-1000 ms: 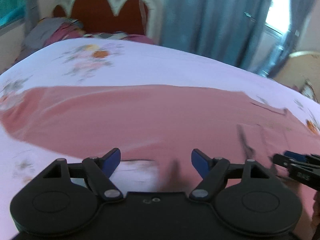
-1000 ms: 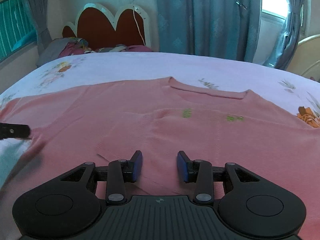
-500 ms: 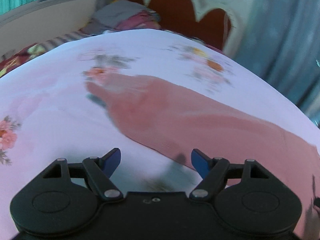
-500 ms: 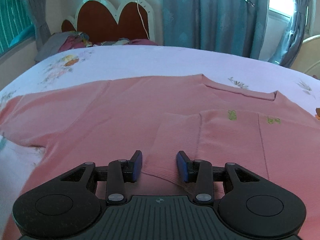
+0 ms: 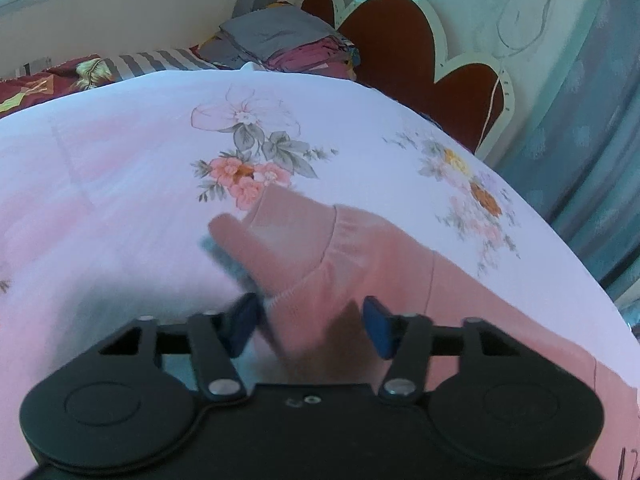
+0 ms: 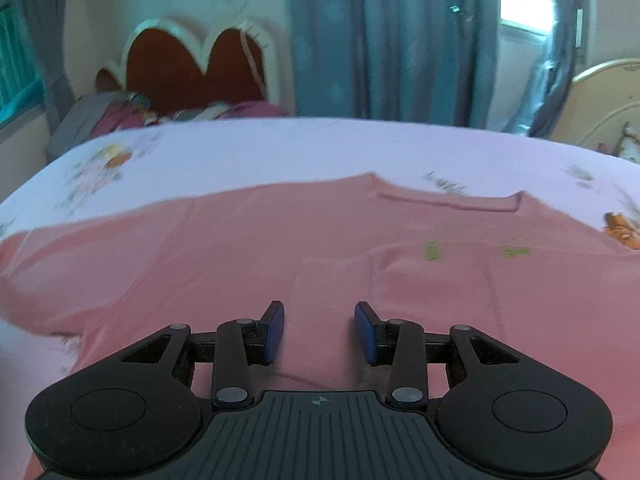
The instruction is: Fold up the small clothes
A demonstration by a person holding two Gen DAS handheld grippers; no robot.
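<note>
At the far left of the left wrist view, a striped and dark red patterned cloth lies along the edge of the bed under a window. Next to it, by the headboard, there is a pile of folded grey and magenta clothes. The white bedsheet with printed pink and orange flowers covers the bed. On it lies the long sleeve of the pink knitted sweater, with its ribbed cuff just beside a printed flower. The black left gripper with blue pads points down at this sleeve. Its jaws are closing, the sleeve fabric is between them, and the left pad is at the sleeve's edge. The picture is blurred there, so I cannot tell if the pads already press the fabric. To the right stands the dark red headboard with a white scalloped border, and then a blue-grey curtain.

In the right wrist view, the sweater is spread flat across the bed, with the sleeve going out to the left and the neckline at the upper right. A folded part of it with small green marks lies on the body. The black right gripper with blue pads is low over the sweater's lower part, jaws narrowly apart and holding nothing. At the far right is a cream curved piece of furniture.
</note>
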